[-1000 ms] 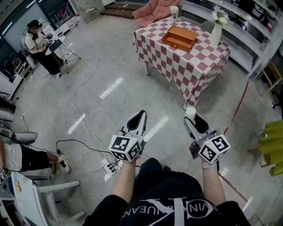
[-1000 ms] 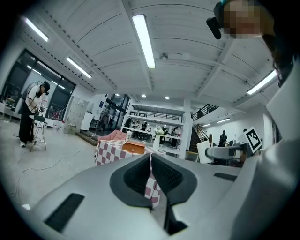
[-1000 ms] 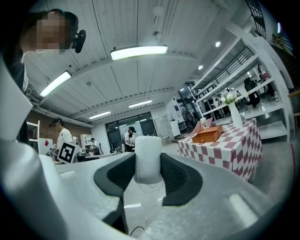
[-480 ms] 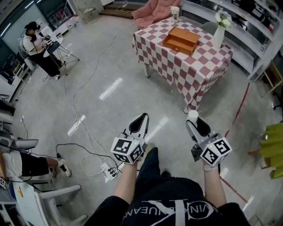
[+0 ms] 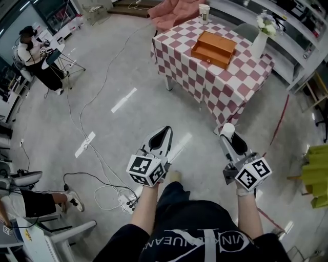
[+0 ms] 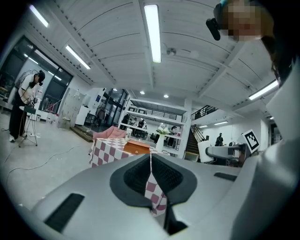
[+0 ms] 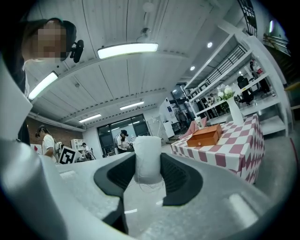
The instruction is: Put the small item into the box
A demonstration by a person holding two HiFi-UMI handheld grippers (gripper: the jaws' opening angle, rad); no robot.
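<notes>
An orange wooden box [image 5: 213, 48] with a drawer front sits on a table under a red-and-white checked cloth [image 5: 195, 77], far ahead of me; the right gripper view shows the box [image 7: 205, 136] too. My right gripper [image 5: 228, 134] is shut on a small white cylinder [image 7: 147, 158], which pokes up between its jaws [image 5: 227, 129]. My left gripper [image 5: 163, 137] is shut with nothing in it, its jaws meeting in a thin line [image 6: 151, 169]. Both grippers hang over the floor, well short of the table.
A white vase of flowers [image 5: 260, 38] and a paper cup [image 5: 204, 12] stand on the table beside the box. Cables and a power strip [image 5: 127, 199] trail over the floor at my left. A person [image 5: 36, 56] stands far left. Shelving [image 5: 297, 36] lines the right.
I have stepped a little nearer the table, which has slid lower right in the head view. Both grippers hold the same pose, the white cylinder still in the right one.
</notes>
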